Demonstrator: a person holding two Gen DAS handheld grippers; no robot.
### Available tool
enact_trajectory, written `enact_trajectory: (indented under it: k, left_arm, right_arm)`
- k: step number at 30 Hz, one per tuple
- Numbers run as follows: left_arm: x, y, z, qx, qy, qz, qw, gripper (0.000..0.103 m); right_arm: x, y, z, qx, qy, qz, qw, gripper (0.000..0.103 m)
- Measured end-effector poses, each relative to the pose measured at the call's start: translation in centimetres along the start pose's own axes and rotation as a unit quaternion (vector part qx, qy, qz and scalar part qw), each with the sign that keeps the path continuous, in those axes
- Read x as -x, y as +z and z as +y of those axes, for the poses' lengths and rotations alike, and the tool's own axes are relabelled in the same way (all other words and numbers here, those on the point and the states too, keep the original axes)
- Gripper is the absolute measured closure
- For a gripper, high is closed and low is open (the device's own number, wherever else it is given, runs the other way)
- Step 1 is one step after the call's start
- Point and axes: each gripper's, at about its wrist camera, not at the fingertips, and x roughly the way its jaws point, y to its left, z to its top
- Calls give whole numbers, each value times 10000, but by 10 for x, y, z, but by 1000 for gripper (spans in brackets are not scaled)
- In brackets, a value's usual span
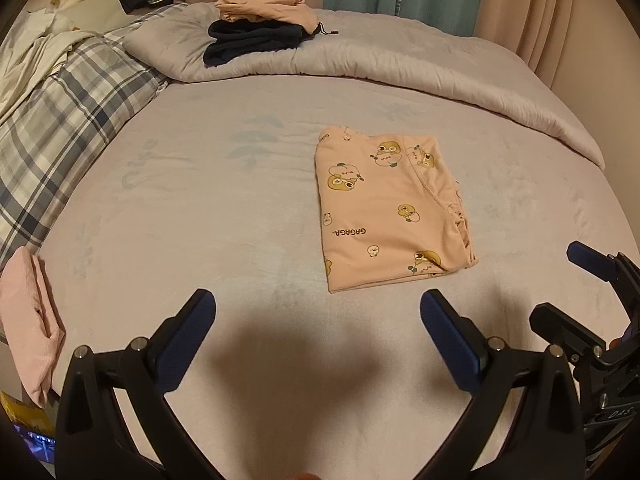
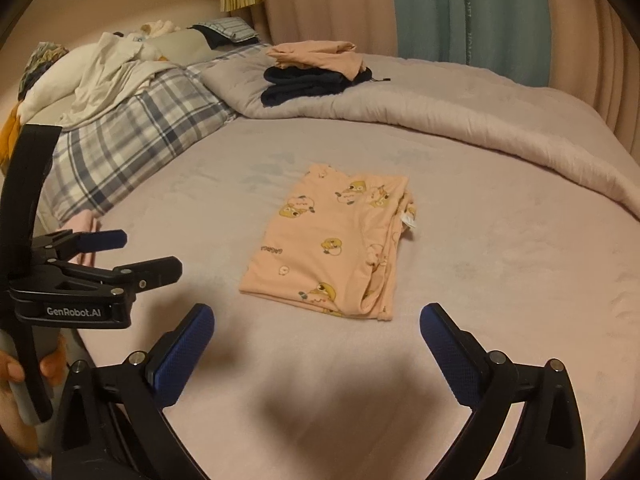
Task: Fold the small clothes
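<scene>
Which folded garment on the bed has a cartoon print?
The peach garment lying alone mid-bed. The peach piece and navy piece stacked on the duvet are plain, as is the pink one.

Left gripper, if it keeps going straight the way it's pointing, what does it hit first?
Probably the bare bed sheet: the open left gripper aims down at it, with the folded printed garment just right of its line; depth is unclear.

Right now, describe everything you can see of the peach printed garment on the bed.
The garment is peach, soft knit by the look, printed with yellow cartoon figures and the word GAGAGA. It lies folded into a flat, roughly rectangular packet, with layered edges and a small white tag showing along its right side. It rests on the bed near the middle, nothing else touching it. Both tongs, left and right, stand open short of it, apart from the cloth.
</scene>
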Motion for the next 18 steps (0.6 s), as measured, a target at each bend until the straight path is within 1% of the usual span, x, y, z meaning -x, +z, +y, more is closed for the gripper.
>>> enact_trajectory:
  k: [12, 18]
  left_arm:
    - [9, -1, -2, -23, -7, -110, 9999, 1]
    - [10, -1, -3, -34, 22, -133, 9999, 1]
  right_arm:
    - [7, 1, 1, -7, 9, -132, 9999, 1]
    - [8, 1, 0, -38, 20, -127, 9999, 1]
